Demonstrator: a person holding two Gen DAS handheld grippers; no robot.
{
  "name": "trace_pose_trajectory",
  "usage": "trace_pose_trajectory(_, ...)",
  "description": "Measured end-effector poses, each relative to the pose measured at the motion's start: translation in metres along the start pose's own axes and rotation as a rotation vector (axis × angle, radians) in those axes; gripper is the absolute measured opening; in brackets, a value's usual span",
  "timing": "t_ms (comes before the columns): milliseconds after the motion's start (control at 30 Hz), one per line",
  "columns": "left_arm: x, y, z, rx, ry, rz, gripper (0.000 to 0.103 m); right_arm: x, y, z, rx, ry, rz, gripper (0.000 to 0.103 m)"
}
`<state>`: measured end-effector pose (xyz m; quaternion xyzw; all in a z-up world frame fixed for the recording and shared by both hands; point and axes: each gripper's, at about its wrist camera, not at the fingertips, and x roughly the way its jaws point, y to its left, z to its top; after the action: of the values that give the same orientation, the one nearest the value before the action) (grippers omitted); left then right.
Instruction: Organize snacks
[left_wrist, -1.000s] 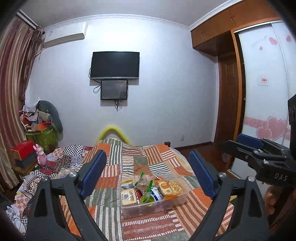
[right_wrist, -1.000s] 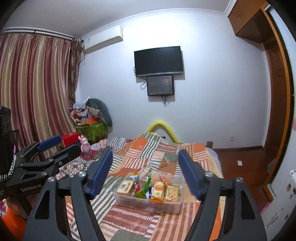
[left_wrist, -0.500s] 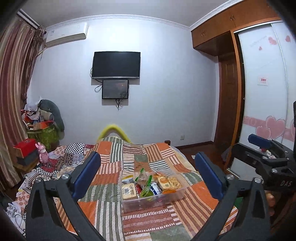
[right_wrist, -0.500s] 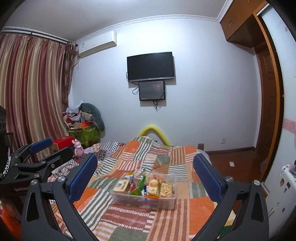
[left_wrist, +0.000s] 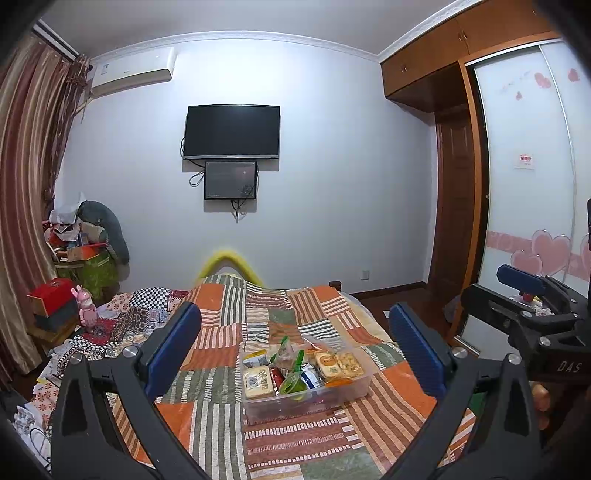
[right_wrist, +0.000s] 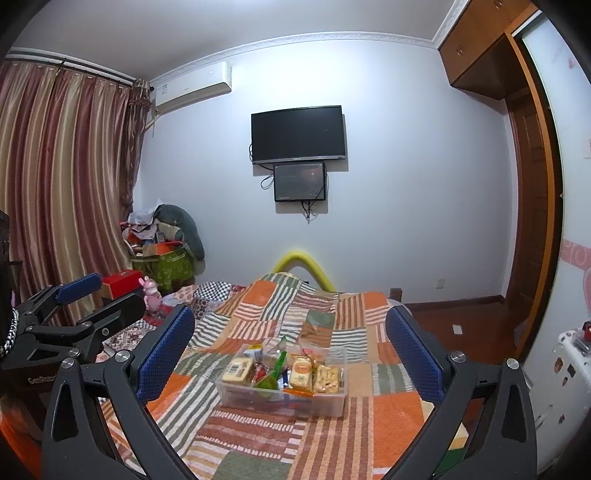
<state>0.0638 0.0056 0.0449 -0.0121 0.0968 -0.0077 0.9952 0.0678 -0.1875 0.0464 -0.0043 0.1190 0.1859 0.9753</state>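
A clear plastic bin (left_wrist: 360, 387) (right_wrist: 229, 389) full of several snack packets sits on the patchwork bedspread (left_wrist: 221, 417) (right_wrist: 258, 435). Inside I see a yellow cracker pack (left_wrist: 257, 382), a green packet (left_wrist: 291, 384) and biscuit packs (left_wrist: 336, 363) (right_wrist: 314, 373). My left gripper (left_wrist: 295, 343) is open and empty, held above the bed short of the bin. My right gripper (right_wrist: 291, 345) is open and empty too, beside it. Each gripper shows at the edge of the other's view (left_wrist: 524, 295) (right_wrist: 81, 306).
The bed runs to a far wall with a TV (left_wrist: 232, 131) and a yellow tube (left_wrist: 229, 260) at its foot. A cluttered stand with a green bag (left_wrist: 90, 271) and red box (left_wrist: 50, 291) is left. A wardrobe (left_wrist: 524, 184) and wooden door (left_wrist: 456, 206) are right.
Both grippers have opened wider and pulled back and up from the bin, so it looks smaller and farther. The bin and snacks have not moved.
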Motion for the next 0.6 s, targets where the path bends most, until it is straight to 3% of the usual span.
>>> trace_pose_trajectory(600,-0.0017,-0.0002,0.0008,0.005,-0.004,-0.007,0.103,-0.0012,0.0006,0.0011,0.002,-0.002,-0.003,0.103)
